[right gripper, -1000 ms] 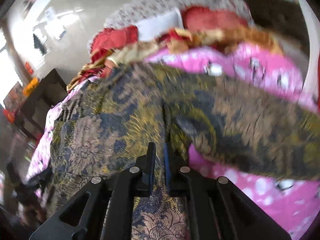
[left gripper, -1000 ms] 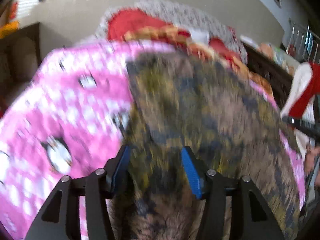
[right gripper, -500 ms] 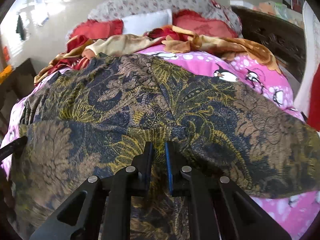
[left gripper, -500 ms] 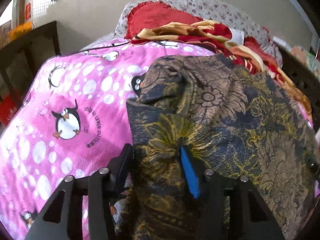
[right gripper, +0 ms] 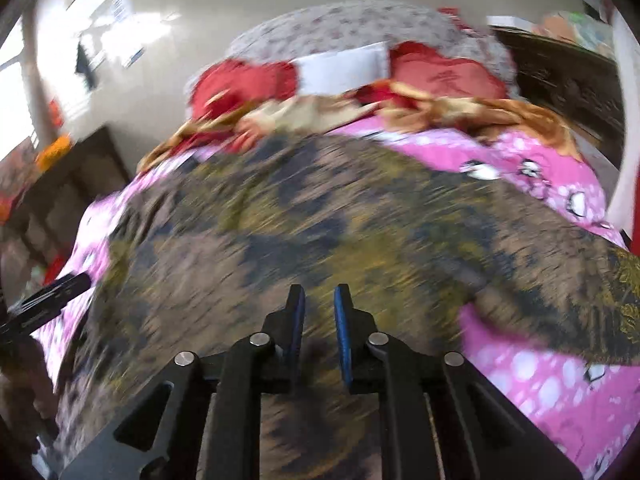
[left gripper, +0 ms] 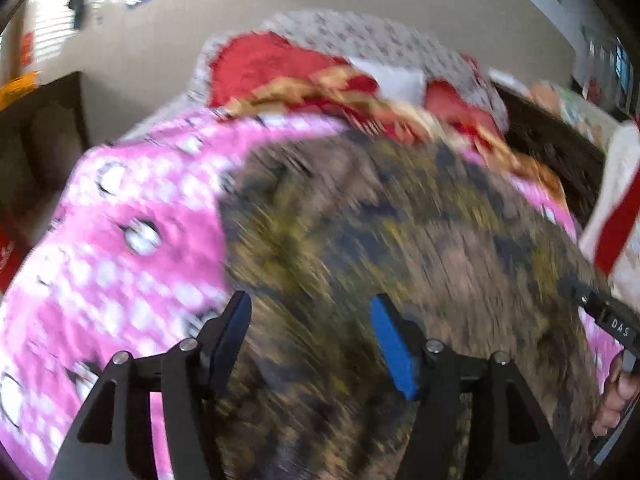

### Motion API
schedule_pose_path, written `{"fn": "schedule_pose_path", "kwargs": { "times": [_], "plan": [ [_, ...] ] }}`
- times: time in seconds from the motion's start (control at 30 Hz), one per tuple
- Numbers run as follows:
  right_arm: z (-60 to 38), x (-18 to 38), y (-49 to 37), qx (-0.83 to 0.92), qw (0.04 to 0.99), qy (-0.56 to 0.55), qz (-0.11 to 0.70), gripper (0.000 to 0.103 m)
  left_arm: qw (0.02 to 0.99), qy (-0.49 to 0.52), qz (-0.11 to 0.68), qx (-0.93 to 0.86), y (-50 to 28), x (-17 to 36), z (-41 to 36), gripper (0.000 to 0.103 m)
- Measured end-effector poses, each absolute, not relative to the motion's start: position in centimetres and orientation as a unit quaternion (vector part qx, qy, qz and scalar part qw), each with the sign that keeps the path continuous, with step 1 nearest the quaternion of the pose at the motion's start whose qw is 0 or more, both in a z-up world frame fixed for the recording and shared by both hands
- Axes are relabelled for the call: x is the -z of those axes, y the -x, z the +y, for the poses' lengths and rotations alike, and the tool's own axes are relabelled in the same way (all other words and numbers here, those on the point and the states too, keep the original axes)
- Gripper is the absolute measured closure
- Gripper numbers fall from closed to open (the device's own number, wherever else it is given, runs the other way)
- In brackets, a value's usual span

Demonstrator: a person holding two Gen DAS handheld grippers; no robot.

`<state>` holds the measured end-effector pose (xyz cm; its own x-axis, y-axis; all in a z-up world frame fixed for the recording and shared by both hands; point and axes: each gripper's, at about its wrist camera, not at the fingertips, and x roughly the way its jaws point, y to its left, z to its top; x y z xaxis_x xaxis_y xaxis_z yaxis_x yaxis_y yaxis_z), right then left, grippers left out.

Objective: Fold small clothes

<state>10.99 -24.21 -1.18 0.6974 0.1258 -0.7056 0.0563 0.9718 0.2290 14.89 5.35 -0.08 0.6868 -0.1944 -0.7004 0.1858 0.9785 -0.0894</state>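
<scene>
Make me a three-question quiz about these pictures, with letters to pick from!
1. Where does the brown patterned cloth lie?
A on the pink penguin blanket
B on the floor
C in a basket

2. What colour are the gripper pads?
A green
B blue
C white

3. How do the left gripper jaws stand?
A squeezed shut
B wide apart, cloth between them
C out of view

Answers: 1 A, pink blanket shows around the cloth's edges. 2 B, blue strips line the fingers. 3 B, a broad gap shows; they have just been opening.
</scene>
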Motion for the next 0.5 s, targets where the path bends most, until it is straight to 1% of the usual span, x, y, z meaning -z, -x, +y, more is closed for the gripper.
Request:
{"fn": "schedule_pose_path", "kwargs": {
  "times": [0.03, 0.07, 0.1, 0.13, 0.17, 0.2, 0.3, 0.37, 0.43, 0.47, 0.5],
  "plan": [
    [-23.0, 1.5, -10.9, -0.029, 0.911, -0.11, 0.397, 0.096, 0.913, -0.005, 0.396, 0.102, -15.1, 1.2, 4.9, 0.037],
    [-21.9, 2.1, -11.0, -0.025, 0.908, -0.095, 0.407, 0.095, 0.903, -0.017, 0.419, 0.092, -15.7, 2.7, 4.6, 0.034],
    [-21.5, 2.9, -11.0, -0.02, 0.904, -0.088, 0.417, 0.093, 0.902, -0.019, 0.424, 0.086, -15.9, 3.6, 4.8, 0.03],
    [-21.1, 4.7, -11.6, -0.011, 0.887, -0.082, 0.455, 0.092, 0.903, -0.009, 0.421, 0.09, -16.0, 3.5, 5.1, 0.026],
    [-21.2, 5.6, -11.7, -0.01, 0.882, -0.085, 0.463, 0.09, 0.901, 0.005, 0.424, 0.095, -16.2, 3.3, 5.5, 0.026],
    [-21.4, 5.3, -11.4, -0.008, 0.889, -0.093, 0.449, 0.09, 0.9, 0.009, 0.427, 0.09, -16.3, 3.1, 5.7, 0.026],
    [-21.3, 3.9, -11.7, 0.007, 0.879, -0.097, 0.467, 0.09, 0.905, 0.012, 0.418, 0.077, -15.1, 2.2, 6.3, 0.026],
    [-20.2, 2.3, -11.4, 0.0, 0.893, -0.085, 0.442, 0.09, 0.909, 0.01, 0.408, 0.083, -14.2, 2.2, 6.2, 0.025],
    [-18.8, 2.1, -11.6, -0.023, 0.897, -0.073, 0.434, 0.086, 0.905, -0.005, 0.418, 0.079, -14.0, 3.2, 5.7, 0.022],
    [-18.0, 2.9, -12.0, -0.03, 0.891, -0.065, 0.449, 0.08, 0.903, -0.005, 0.423, 0.078, -14.1, 3.5, 5.6, 0.019],
    [-17.6, 4.1, -12.7, -0.027, 0.878, -0.053, 0.474, 0.076, 0.902, 0.0, 0.423, 0.08, -14.2, 3.6, 5.7, 0.018]
  ]
}}
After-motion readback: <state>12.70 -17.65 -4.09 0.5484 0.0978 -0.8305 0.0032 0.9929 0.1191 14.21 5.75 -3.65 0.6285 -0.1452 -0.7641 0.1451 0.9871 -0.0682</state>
